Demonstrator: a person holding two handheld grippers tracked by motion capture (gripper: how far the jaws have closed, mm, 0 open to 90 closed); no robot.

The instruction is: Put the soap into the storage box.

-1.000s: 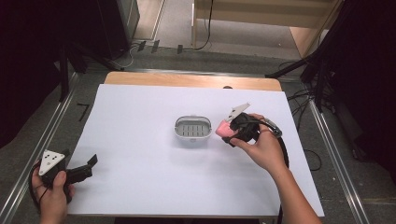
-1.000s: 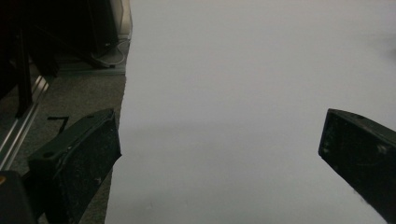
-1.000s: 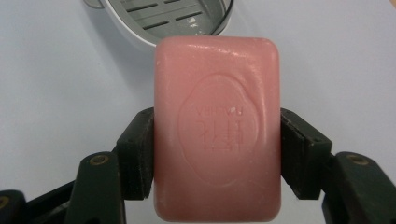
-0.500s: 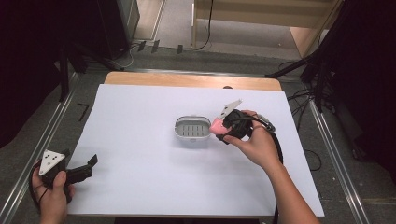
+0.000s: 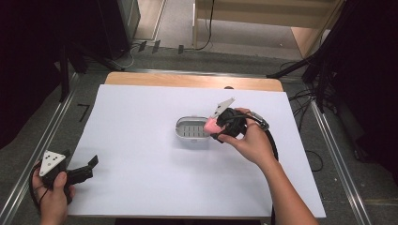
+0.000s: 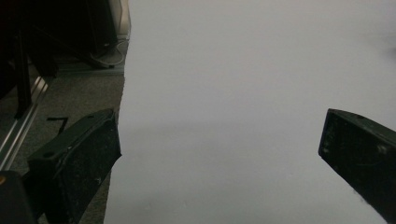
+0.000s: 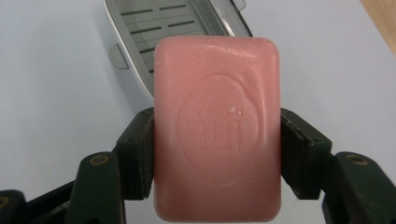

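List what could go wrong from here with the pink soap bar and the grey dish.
1. The right gripper pinches the pink rectangular soap bar only by its two long edges; a smooth bar could slip out before release.
2. The bar hangs at the right rim of the slotted grey plastic soap dish, not over its middle; let go now, it may catch the rim or land on the white table sheet.
3. The light dish could shift if bumped.

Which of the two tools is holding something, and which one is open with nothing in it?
The right tool grips the pink soap bar beside the grey soap dish. The left tool, at the table's near left corner, is open, holding nothing.
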